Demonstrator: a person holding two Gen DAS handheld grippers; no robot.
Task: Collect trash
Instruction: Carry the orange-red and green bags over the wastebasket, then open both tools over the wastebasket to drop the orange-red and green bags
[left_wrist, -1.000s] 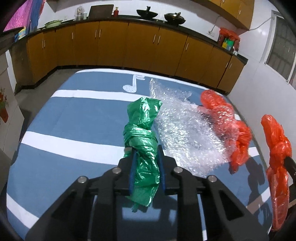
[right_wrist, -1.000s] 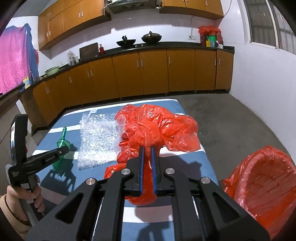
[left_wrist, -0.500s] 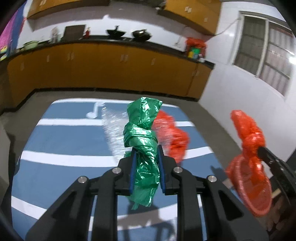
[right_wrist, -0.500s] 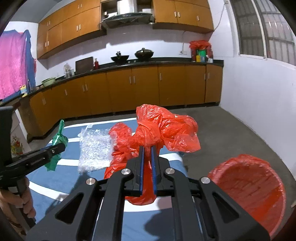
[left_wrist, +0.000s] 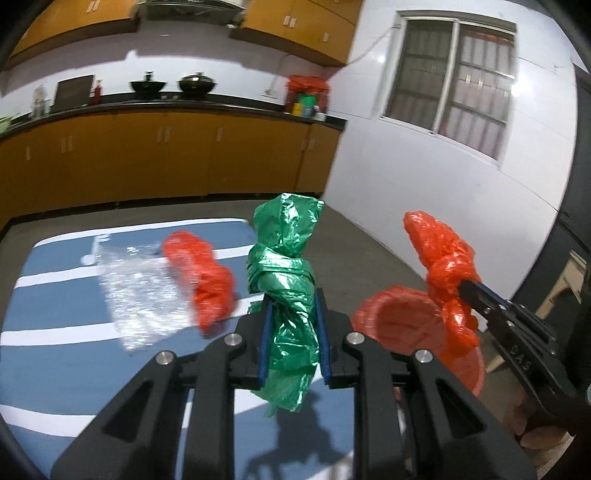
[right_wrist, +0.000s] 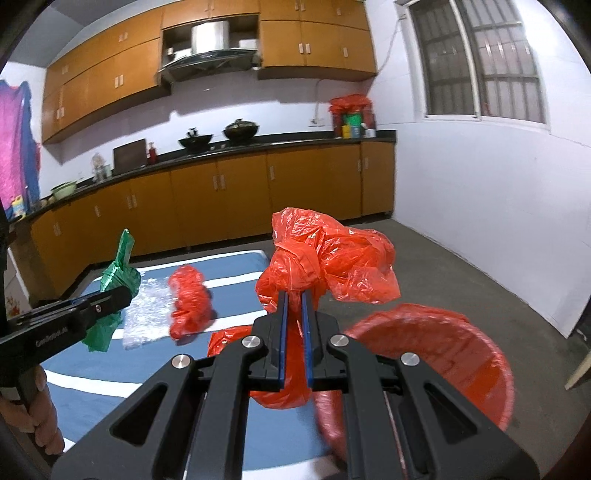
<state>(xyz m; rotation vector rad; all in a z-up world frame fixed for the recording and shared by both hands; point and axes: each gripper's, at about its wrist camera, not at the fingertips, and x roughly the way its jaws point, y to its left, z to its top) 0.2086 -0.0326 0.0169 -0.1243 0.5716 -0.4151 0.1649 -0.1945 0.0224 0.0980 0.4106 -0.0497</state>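
Note:
My left gripper (left_wrist: 291, 310) is shut on a knotted green plastic bag (left_wrist: 286, 258), held in the air above the blue striped mat (left_wrist: 55, 350). My right gripper (right_wrist: 294, 301) is shut on a crumpled red plastic bag (right_wrist: 325, 258), lifted over the near rim of a bin lined with red plastic (right_wrist: 443, 350). In the left wrist view the red bag (left_wrist: 443, 258) hangs over that bin (left_wrist: 399, 321) on the right. Another red bag (left_wrist: 207, 280) and a sheet of bubble wrap (left_wrist: 144, 291) lie on the mat.
Orange kitchen cabinets (right_wrist: 221, 192) with a dark counter run along the far wall. A white wall with barred windows (left_wrist: 454, 85) stands to the right. Grey concrete floor (right_wrist: 443, 266) surrounds the mat. A person's hand (right_wrist: 40, 413) holds the left gripper's handle.
Both grippers have risen and swung right with their bags, away from the mat's middle. The red-lined bin has come into view below the right gripper.

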